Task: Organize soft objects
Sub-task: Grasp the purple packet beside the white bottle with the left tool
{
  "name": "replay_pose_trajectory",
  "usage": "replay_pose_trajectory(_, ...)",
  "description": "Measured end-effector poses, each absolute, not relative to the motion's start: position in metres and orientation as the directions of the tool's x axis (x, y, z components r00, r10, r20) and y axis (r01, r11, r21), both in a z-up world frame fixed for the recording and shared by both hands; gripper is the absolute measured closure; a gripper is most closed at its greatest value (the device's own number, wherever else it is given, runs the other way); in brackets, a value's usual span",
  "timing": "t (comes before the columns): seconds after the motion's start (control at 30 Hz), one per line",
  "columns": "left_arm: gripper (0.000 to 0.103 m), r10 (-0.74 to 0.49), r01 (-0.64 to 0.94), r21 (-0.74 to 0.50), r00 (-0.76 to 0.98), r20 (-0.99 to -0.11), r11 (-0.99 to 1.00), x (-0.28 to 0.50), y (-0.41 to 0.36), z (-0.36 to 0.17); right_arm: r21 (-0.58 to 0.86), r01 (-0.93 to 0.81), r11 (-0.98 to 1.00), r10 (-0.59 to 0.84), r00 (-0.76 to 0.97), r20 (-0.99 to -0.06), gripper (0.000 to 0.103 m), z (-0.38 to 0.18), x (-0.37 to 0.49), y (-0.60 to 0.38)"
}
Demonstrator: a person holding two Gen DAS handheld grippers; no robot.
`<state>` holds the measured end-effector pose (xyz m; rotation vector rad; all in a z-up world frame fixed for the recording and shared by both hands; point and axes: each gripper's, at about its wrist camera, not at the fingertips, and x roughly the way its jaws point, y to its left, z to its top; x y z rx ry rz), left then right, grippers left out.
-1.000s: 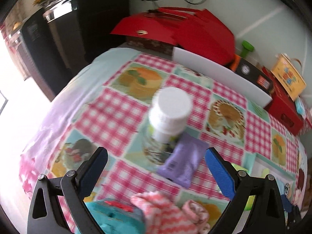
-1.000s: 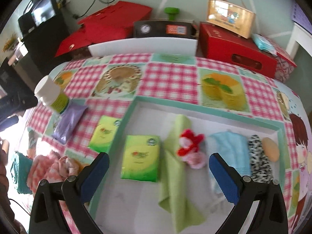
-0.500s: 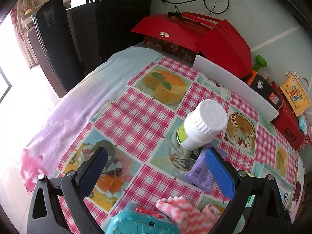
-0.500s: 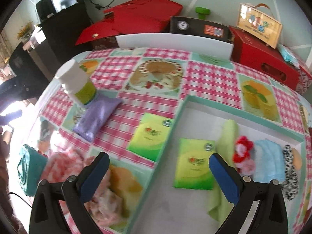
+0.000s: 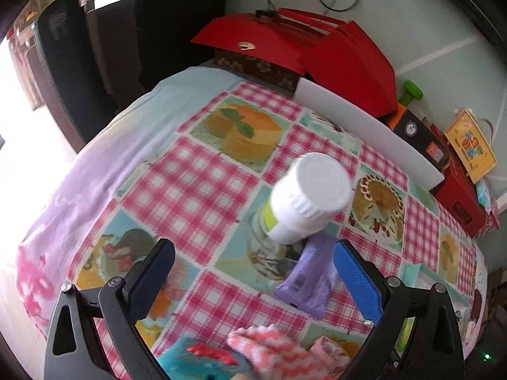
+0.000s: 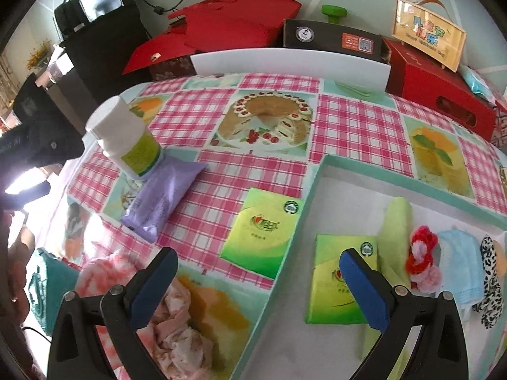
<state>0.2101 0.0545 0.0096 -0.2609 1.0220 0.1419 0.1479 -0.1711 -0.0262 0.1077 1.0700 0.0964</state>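
Observation:
My right gripper (image 6: 258, 277) hangs open over the tray's left edge, empty. A green tissue pack (image 6: 263, 231) lies on the cloth just ahead of it; a second green pack (image 6: 339, 285) lies inside the white tray (image 6: 317, 190) beside a green cloth (image 6: 394, 234), a red and pink knit piece (image 6: 423, 259), a blue towel (image 6: 462, 266) and a spotted item (image 6: 489, 272). A purple pack (image 6: 161, 196) (image 5: 312, 280) leans against a white bottle (image 6: 126, 136) (image 5: 307, 196). My left gripper (image 5: 253, 277) is open and empty, just short of the bottle. A pink striped cloth (image 5: 279, 351) (image 6: 104, 272) lies near me.
Red boxes (image 6: 221, 28), a black box (image 6: 329, 36) and a white board (image 6: 288, 63) line the table's far edge. A teal object (image 6: 47, 288) sits at the near left corner. A pale pink crumpled cloth (image 6: 180, 332) lies under my right gripper. Dark furniture (image 5: 95, 47) stands left.
My right gripper has swung left, from over the tray toward the pack on the cloth. My left gripper has shifted around the bottle, which now looks nearer. Both stayed open.

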Motion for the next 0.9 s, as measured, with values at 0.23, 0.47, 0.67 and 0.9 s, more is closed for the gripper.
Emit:
replay_pose_trajectory(0.23,0.003,-0.032,-0.136,-0.102,0.441,-0.897,0.985,0.224,0.016,-0.011,0.128,-0.014,0.992,0.118,0.497,-0.859,0.000,-0.022,0.147,-0.178)
replay_pose_trajectory(0.47,0.004,-0.011,-0.108,-0.059,0.397,-0.918,0.992,0.235,-0.004,-0.034,0.127,-0.006,0.992,0.113,0.511,-0.852,0.000,-0.020,0.147,-0.182)
replay_pose_trajectory(0.67,0.013,-0.019,-0.097,-0.062,0.387,-0.922,0.993,0.242,-0.011,-0.045,0.115,0.002,0.993,0.098,0.508,-0.856,0.000,-0.023,0.147,-0.184)
replay_pose_trajectory(0.9,0.038,-0.052,-0.081,-0.085,0.345,-0.937,0.993,0.246,-0.018,-0.063,0.111,-0.015,0.994,0.103,0.517,-0.850,0.000,-0.020,0.145,-0.183)
